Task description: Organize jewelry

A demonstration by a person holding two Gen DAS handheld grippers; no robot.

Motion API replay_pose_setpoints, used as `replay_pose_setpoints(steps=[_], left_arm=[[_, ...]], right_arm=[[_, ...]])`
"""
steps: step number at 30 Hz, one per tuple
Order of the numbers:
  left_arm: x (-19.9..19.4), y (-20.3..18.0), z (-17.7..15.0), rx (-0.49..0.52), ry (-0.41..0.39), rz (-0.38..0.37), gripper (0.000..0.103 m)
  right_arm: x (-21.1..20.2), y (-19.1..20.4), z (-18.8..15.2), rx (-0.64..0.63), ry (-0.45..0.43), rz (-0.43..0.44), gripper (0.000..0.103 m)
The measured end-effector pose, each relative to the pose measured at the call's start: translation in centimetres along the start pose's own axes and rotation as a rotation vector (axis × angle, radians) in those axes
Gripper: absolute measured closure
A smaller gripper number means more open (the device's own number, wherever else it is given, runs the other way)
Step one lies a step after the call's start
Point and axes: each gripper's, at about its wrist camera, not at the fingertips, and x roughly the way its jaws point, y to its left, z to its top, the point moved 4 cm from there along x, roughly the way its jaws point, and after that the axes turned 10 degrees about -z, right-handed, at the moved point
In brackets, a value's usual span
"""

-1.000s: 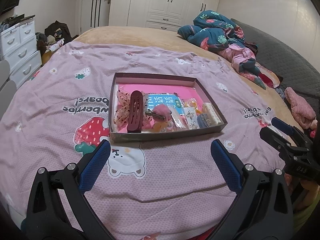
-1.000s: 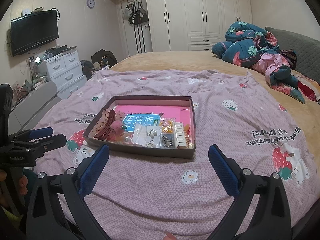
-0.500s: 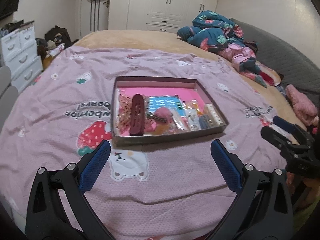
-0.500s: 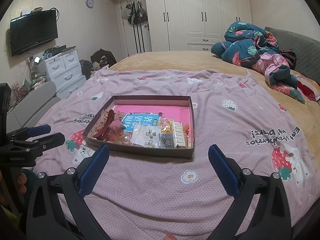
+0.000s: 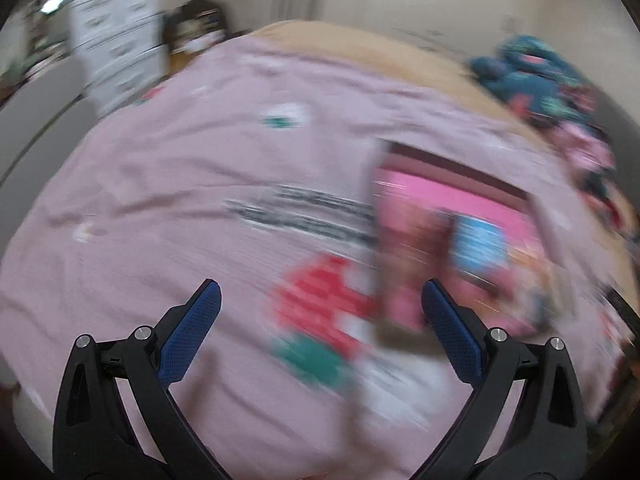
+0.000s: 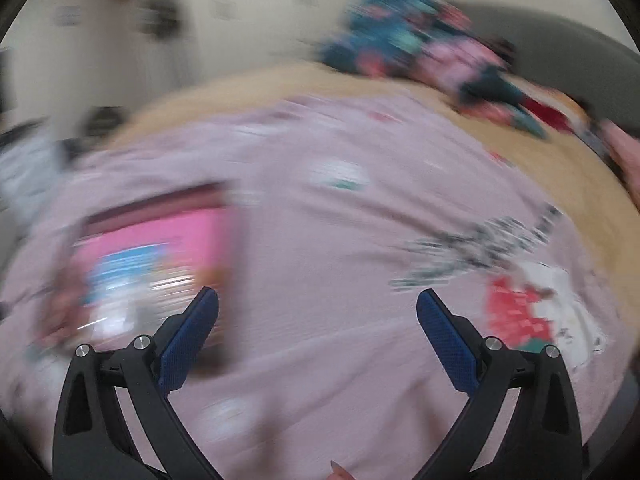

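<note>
Both views are heavily motion-blurred. The shallow brown box (image 5: 460, 160) with a pink lining lies on the pink bedspread, right of centre in the left wrist view and at the left in the right wrist view (image 6: 156, 204). Blurred jewelry items and a blue card (image 5: 478, 244) lie inside it. My left gripper (image 5: 320, 300) is open and empty over the bedspread, its right finger near the box's near left corner. My right gripper (image 6: 318, 300) is open and empty, with its left finger beside the box's right end.
The pink bedspread (image 5: 160, 208) with strawberry prints covers the bed. A heap of dark floral bedding (image 6: 420, 40) lies at the far side. White drawers (image 5: 116, 32) stand beyond the bed's left edge.
Both grippers have swung fast apart: the left view now points further left, the right view further right, so the box has shifted sideways in each. Both have moved closer to the bed.
</note>
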Motion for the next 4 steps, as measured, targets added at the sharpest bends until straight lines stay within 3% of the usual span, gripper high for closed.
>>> replay_pose_setpoints(steps=[3, 4], left_arm=[[3.7, 4.7, 2.1, -0.058, 0.013, 0.102, 0.009], [4.6, 5.8, 2.6, -0.08, 0.014, 0.122, 0.009]], right_arm=[[6.2, -5.3, 1.6, 0.105, 0.018, -0.239, 0.004], [7.8, -6.5, 1.5, 0.128, 0.05, -0.281, 0.004]])
